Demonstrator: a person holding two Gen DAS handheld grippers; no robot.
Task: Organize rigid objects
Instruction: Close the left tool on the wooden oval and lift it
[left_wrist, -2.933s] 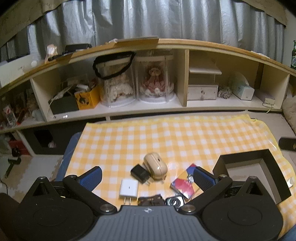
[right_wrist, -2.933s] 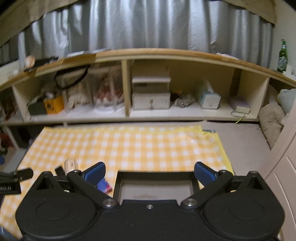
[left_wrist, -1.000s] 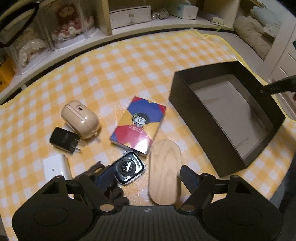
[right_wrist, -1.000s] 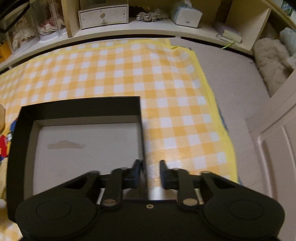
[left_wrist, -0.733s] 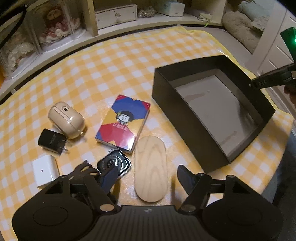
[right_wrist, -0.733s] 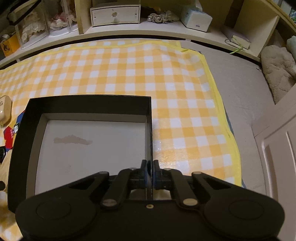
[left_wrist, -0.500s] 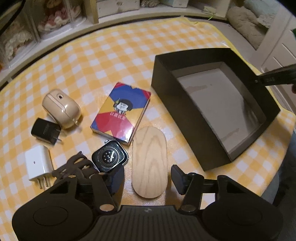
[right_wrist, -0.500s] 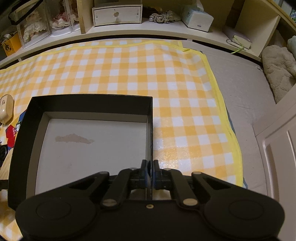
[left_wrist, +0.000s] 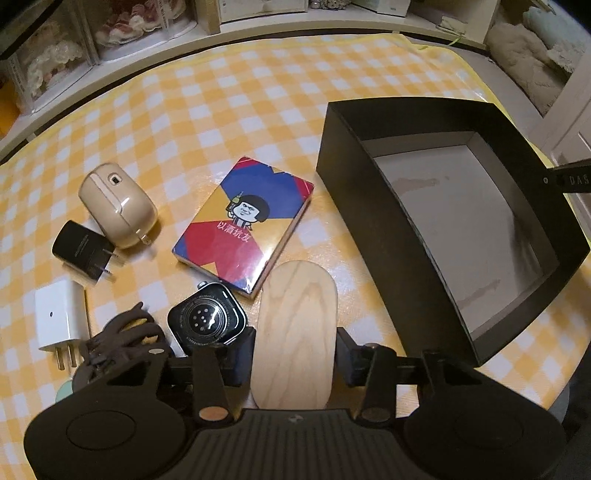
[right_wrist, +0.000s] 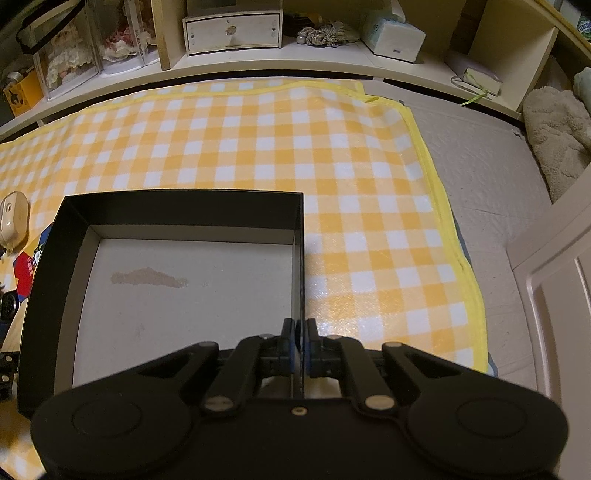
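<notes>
The wooden oval (left_wrist: 295, 328) lies clamped between the left gripper's (left_wrist: 295, 354) jaws.

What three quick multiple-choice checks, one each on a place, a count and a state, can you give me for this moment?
1. Where does the wooden oval piece lie?
A. inside the black box
B. on the checked cloth, between the left claw's fingers
C. on the shelf

2. How many plug-in chargers lie on the cloth?
A. one
B. five
C. three

3. What is the right claw doing?
A. clamped on the black box's wall
B. standing wide open over the cloth
C. holding the card box

Key: 1 B, the left claw has a finger on each side of the wood, on the checked cloth. 2 C, a beige, a black and a white one show. 3 A, its fingers pinch the wall of the black box, whose floor is bare.
</notes>
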